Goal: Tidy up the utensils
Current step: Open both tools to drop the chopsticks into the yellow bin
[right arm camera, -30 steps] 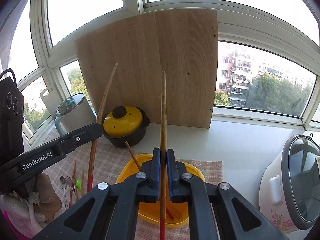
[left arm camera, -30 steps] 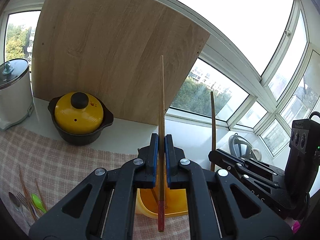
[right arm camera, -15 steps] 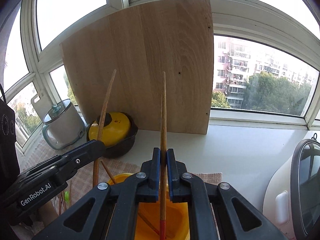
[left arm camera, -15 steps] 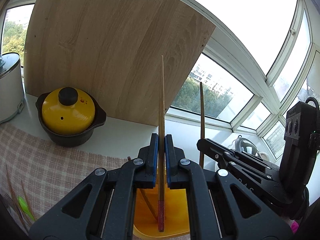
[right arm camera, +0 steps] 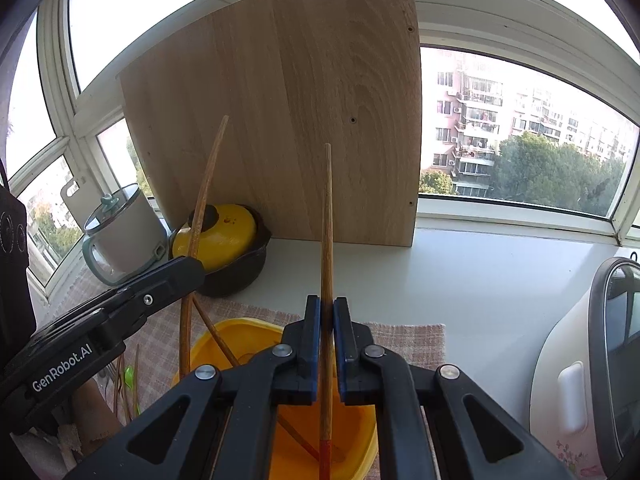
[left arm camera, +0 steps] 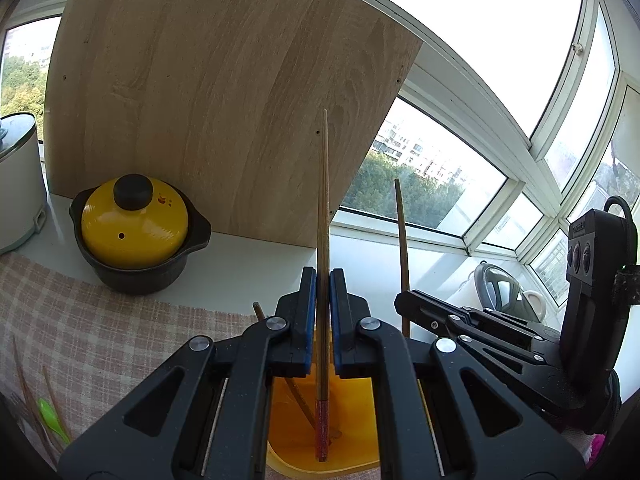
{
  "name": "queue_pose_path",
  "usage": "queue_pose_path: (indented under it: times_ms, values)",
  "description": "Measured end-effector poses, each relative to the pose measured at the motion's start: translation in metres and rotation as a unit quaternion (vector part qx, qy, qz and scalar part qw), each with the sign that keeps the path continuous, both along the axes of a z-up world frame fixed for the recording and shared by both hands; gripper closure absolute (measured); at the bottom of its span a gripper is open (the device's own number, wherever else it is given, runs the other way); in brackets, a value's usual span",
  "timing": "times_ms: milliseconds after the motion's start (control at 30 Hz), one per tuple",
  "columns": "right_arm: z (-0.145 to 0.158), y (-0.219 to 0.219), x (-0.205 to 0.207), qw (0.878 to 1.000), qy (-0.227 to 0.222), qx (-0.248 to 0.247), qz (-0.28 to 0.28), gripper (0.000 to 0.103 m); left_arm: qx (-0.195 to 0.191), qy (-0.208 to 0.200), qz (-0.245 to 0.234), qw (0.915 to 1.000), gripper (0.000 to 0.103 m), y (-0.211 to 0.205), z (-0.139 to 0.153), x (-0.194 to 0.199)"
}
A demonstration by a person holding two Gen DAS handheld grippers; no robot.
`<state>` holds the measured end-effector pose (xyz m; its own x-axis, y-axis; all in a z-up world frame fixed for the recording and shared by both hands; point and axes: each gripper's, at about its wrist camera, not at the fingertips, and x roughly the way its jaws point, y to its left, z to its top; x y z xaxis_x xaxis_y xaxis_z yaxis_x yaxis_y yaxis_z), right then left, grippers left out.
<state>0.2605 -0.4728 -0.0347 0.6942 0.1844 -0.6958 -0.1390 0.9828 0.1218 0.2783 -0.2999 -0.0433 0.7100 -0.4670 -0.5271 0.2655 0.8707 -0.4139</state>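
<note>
- While clamped on a chopstick, the left tool holds it upright, red end down inside the yellow bowl; another stick leans in the bowl. Right tool w/ its own stick sits just to the right.
- Right wrist view: right tool pinches a second chopstick upright, red tip low in the bowl. Left tool grips its stick over the bowl's left rim. Green spoon & other utensils lie on the checked cloth on the tabletop, left of the bowl.

We read "GenRobot.AI" in white on the black side of the left gripper; nothing else is legible.
</note>
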Motion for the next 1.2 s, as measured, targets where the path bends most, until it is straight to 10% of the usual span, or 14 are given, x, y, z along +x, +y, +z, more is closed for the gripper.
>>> queue_pose_path:
  times_ms: [200, 767, 900, 1200]
  values:
    - [0.003, -0.006, -0.005, 1.0, -0.004, 0.001, -0.015, 0.073, 0.006, 0.002, 0.003, 1.0, 0.099, 0.001, 0.002, -0.006]
    - [0.021, -0.007, -0.039, 0.999, -0.026, -0.012, -0.046, 0.053, 0.019, -0.003, 0.005, 0.9998, 0.098, 0.016, 0.011, -0.033]
    - [0.027, -0.004, -0.05, 0.998, -0.036, -0.02, -0.051, 0.041, 0.021, -0.005, 0.007, 0.9998, 0.08, 0.023, 0.015, -0.042]
    - [0.038, 0.007, -0.074, 0.996, -0.057, -0.032, -0.059, 0.022, 0.038, -0.005, 0.021, 0.999, 0.077, 0.048, 0.02, -0.067]
